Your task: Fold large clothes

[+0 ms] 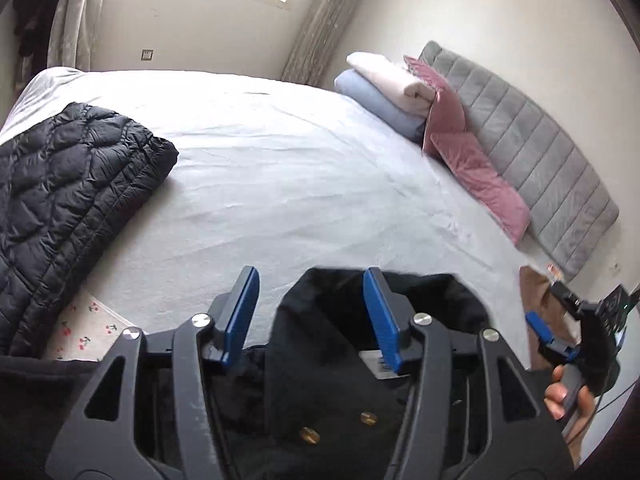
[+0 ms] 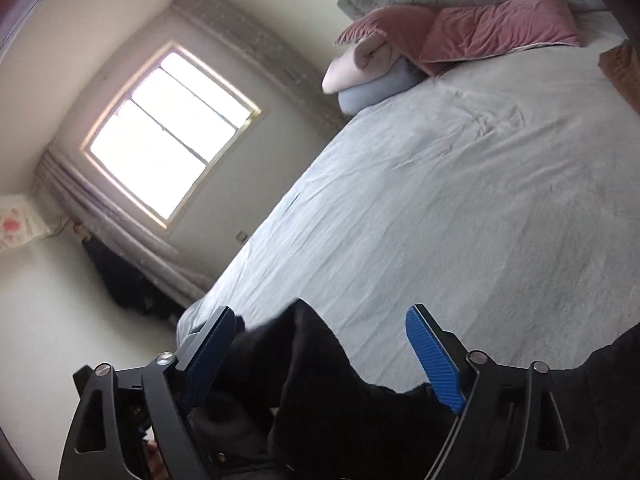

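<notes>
No text can be read anywhere: the white label [image 1: 376, 362] inside the dark coat [image 1: 340, 380] carries marks too small and blurred to make out, and the cherry-print fabric [image 1: 86, 334] shows only pictures

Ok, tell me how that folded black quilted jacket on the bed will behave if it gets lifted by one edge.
The black quilted jacket will probably flop and unfold, since it lies as a loose fold of soft padded cloth. Its puffy stitched panels suggest it is light for its bulk. The shell looks smooth with a slight sheen, so it may slide easily on the bed sheet.
</notes>
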Demonstrator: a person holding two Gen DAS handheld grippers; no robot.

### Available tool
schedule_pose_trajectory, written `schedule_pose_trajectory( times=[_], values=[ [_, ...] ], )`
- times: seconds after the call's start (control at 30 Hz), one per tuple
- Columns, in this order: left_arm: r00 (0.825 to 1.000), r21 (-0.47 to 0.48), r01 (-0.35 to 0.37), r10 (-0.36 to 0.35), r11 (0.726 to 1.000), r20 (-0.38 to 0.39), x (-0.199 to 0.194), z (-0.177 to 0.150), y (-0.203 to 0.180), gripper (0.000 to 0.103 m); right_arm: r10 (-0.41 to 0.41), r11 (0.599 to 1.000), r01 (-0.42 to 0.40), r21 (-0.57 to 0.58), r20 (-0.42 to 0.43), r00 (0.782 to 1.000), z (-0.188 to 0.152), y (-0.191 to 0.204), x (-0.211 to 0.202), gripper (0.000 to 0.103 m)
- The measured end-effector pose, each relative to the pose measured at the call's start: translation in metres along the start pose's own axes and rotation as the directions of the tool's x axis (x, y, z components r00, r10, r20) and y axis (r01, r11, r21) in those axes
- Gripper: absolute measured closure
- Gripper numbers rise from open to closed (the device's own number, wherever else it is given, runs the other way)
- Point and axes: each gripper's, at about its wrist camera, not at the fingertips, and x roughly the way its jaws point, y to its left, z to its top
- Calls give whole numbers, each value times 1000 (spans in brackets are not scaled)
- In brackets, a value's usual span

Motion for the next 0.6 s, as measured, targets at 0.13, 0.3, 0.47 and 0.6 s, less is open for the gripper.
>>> schedule_pose_trajectory(
  times=[0.13,0.3,0.47,0.6],
  values=[
    [999,57,-21,23,998,-36,7,-32,15,29,-101,983,89,-163,-62,993,-24,-10,6,14],
    [983,28,-22,27,999,-184,54,-71,18,29,-102,985,72,-158,-192,976,-63,-23,49,14],
    [985,43,43,-35,998,-170,64,-103,-9,29,-191,977,151,-148,-318,929,-106,-38,100,48],
    [984,116,120,-103,986,-146,56,-117,-44,29,7,1000,-8,-7,-210,978,-80,-52,68,83]
  ],
)
